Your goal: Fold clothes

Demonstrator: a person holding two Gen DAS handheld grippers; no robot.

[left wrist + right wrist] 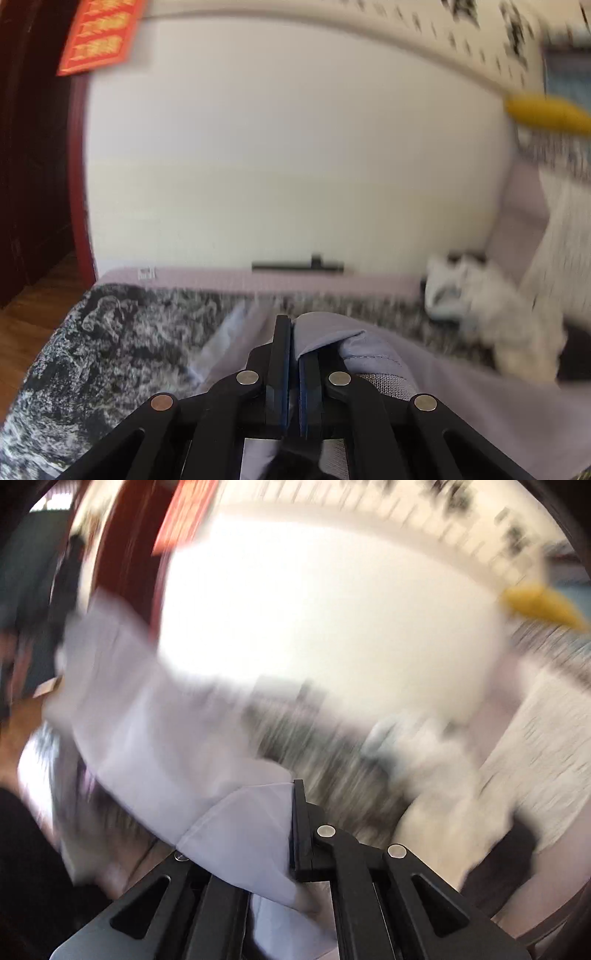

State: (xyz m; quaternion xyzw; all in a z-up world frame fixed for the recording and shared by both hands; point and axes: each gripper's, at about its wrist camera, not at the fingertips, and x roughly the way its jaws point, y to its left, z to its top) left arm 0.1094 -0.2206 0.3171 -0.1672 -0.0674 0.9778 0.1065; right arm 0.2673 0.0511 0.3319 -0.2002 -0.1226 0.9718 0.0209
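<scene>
So the garment [373, 354] is a pale lilac-grey piece of thin, smooth woven cloth with a stitched hem, and it's getting pinched from both ends. The left gripper [293, 332] is sitting with its black fingers [280, 354] pressed together on a folded edge of it, the fabric bulging up over the right-hand finger and draping off to the right and below them. In the right wrist view the right gripper [295, 812] is clamping another bit of the same cloth; it's covering the left finger completely and stretching away up and to the left in a long, taut band, all pretty smeared by blur. Ahead of the left fingers, a fuzzy, mottled black-and-grey blanket [110, 354] is lying over a mauve bed [258, 280], with a fluffy white heap [491, 306] off to the right that's too blurry to call. No containers showing anywhere.
</scene>
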